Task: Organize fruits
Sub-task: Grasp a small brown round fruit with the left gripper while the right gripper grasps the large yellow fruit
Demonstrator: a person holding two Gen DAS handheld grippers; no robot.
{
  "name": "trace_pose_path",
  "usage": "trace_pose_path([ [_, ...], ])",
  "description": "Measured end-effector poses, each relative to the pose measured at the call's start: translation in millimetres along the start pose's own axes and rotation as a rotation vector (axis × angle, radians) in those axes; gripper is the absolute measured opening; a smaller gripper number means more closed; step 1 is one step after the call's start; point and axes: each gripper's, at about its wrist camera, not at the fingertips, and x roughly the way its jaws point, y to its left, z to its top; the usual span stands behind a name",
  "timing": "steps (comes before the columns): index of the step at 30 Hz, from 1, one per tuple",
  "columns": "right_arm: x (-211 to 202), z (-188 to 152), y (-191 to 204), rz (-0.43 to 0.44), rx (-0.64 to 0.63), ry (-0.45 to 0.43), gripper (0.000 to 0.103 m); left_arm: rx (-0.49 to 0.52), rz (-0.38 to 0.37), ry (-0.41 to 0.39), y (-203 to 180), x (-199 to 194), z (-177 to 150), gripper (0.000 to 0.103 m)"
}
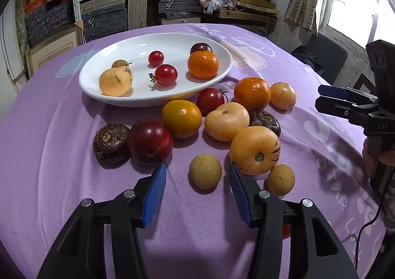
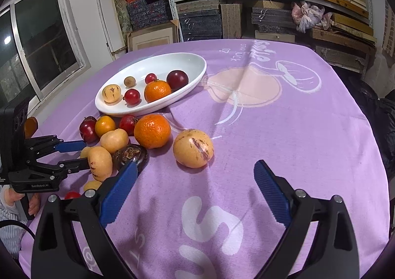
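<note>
1. The left gripper [image 1: 197,172] is hovering low over the cloth [image 1: 49,180], its jaws standing partly open around the longan [image 1: 205,174] (neither pad is touching it, and nothing is held).
2. The right gripper [image 2: 195,195] is waiting well apart, jaws spread wide and empty, over a bare stretch of cloth, with a spotted melon [image 2: 193,148] just ahead of it.
3. Just beside the longan a second longan [image 1: 281,179] and a big yellow melon [image 1: 255,150] are lying, the melon almost against the left gripper's right pad.
4. Further on, the loose pile is sitting between gripper and plate: a plum [image 1: 149,140], two dark chestnuts, a yellow tomato, an orange [image 1: 252,93] and others.
5. Farthest, the plate [image 1: 103,98] is already holding six fruits.
6. The step in hand is probably picking the longan; most fruit is still left on the cloth.
7. Next, the jaws need closing gently on it without nudging the melon, then lifting and carrying over the pile to a free spot on the plate.
</note>
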Motion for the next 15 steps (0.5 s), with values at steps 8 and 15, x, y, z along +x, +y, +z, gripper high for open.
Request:
trace_pose_path([
  [8, 11, -3, 9, -0.025, -0.054, 0.018, 0.094, 0.032, -0.01, 0.005, -8, 2, 0, 0.036],
  [15, 18, 1, 17, -0.028, -0.099, 0.026, 0.085, 0.023, -0.016, 0.012, -7, 2, 0, 0.036],
])
